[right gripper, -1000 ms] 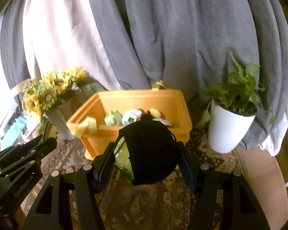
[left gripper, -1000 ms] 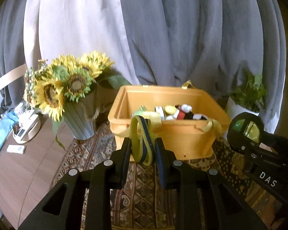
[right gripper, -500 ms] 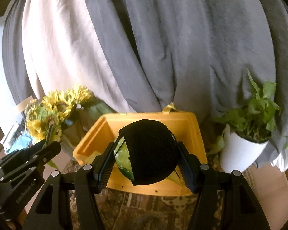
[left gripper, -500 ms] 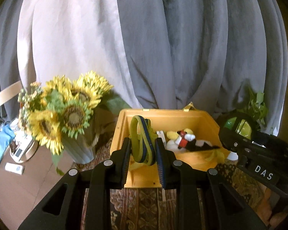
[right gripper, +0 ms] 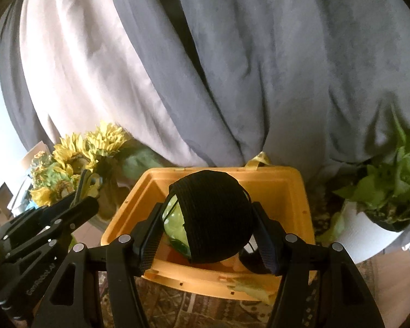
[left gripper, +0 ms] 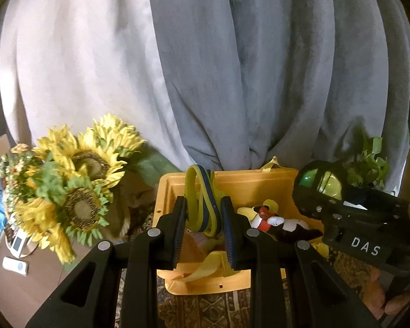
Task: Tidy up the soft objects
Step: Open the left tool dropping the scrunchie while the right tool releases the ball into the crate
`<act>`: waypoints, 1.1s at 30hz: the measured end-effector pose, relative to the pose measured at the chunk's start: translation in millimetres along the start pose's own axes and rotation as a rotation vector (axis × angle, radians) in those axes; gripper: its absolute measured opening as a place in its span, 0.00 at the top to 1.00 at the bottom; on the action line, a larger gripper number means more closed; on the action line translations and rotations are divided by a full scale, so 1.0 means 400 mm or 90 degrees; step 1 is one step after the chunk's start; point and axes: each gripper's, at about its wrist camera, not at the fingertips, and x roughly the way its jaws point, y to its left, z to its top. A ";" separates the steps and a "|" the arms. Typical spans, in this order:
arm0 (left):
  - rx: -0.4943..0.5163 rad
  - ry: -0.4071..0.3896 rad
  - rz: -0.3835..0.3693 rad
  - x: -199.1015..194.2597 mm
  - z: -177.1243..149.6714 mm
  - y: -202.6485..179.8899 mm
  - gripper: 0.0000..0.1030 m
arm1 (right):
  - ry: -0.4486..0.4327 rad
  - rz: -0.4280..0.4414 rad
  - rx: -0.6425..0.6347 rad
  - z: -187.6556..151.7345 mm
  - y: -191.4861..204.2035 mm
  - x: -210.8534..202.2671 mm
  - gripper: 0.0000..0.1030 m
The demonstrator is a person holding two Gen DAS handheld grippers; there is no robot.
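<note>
An orange bin [left gripper: 240, 183] [right gripper: 298, 191] stands on a patterned rug and holds several soft toys, among them a black, white and red plush [left gripper: 281, 224]. My left gripper [left gripper: 202, 216] is shut on a yellow and blue looped band [left gripper: 202, 199] and holds it over the bin's left part. My right gripper [right gripper: 210, 232] is shut on a green ball wrapped in a black band [right gripper: 213, 216], over the bin's near side. The right gripper also shows in the left wrist view [left gripper: 319, 188], and the left gripper in the right wrist view [right gripper: 82, 202].
A vase of sunflowers [left gripper: 73, 188] stands left of the bin. A white pot with a green plant [right gripper: 382, 196] stands to its right. Grey and white curtains [left gripper: 205, 68] hang behind. Small devices [left gripper: 16, 265] lie on the wooden floor at far left.
Both grippers have moved forward and up over the bin, each still holding its object. The bin now sits lower and closer in both views.
</note>
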 end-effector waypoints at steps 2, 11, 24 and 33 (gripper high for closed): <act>0.001 0.011 -0.005 0.024 0.008 0.003 0.75 | 0.011 0.003 0.000 0.004 0.005 0.020 0.39; 0.020 0.068 -0.029 0.139 0.035 0.003 0.75 | 0.056 0.003 -0.002 0.030 0.006 0.097 0.39; 0.023 0.162 -0.065 0.238 0.009 0.001 0.43 | 0.118 0.033 0.040 0.033 -0.016 0.168 0.32; 0.007 0.155 -0.023 0.210 0.002 0.010 0.43 | 0.109 -0.002 0.039 0.033 -0.023 0.144 0.32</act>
